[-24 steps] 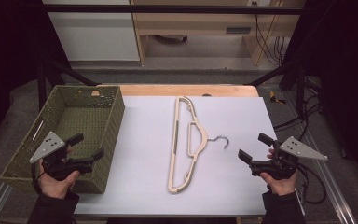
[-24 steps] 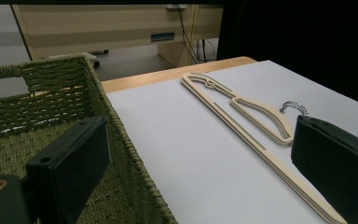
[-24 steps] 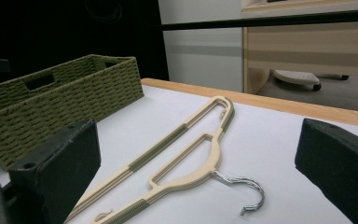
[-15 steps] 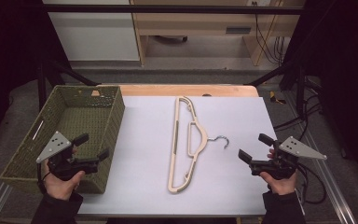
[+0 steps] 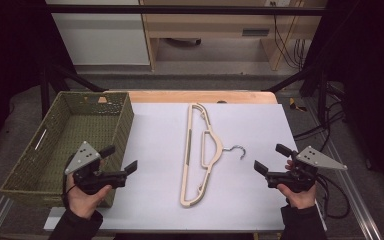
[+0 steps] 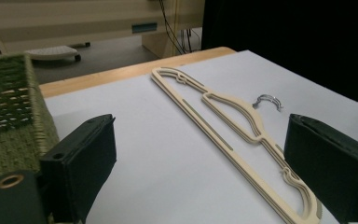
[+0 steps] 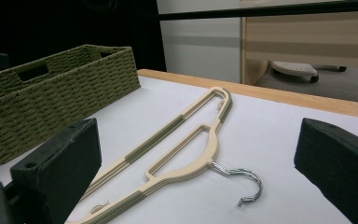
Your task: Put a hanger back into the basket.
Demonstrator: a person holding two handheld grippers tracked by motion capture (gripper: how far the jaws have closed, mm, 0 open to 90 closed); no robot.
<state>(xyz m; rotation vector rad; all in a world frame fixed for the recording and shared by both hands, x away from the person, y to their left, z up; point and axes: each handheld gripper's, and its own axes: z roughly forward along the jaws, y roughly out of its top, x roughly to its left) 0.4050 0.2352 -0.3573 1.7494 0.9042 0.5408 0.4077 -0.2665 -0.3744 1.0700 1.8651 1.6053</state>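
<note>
A cream plastic hanger [image 5: 200,150] with a metal hook [image 5: 237,150] lies flat in the middle of the white table top, its hook pointing right. My left gripper [image 5: 119,158] is open near the basket's front right corner, left of the hanger, with nothing between its jaws. My right gripper [image 5: 271,157] is open at the table's right side, just right of the hook. The left gripper view shows the hanger [image 6: 233,126] ahead between its jaws. From the right gripper view the hanger [image 7: 177,144] and its hook [image 7: 244,182] lie close ahead.
A green woven basket [image 5: 27,170] stands at the left of the table, seemingly empty, also seen as the basket [image 7: 51,98] in the right gripper view. The white sheet [image 5: 155,150] ends at a wooden edge [image 5: 200,96] at the back. Cables hang at the right.
My left gripper has moved right and a little forward, from over the basket's front wall to its right corner. The right gripper and hanger have stayed still.
</note>
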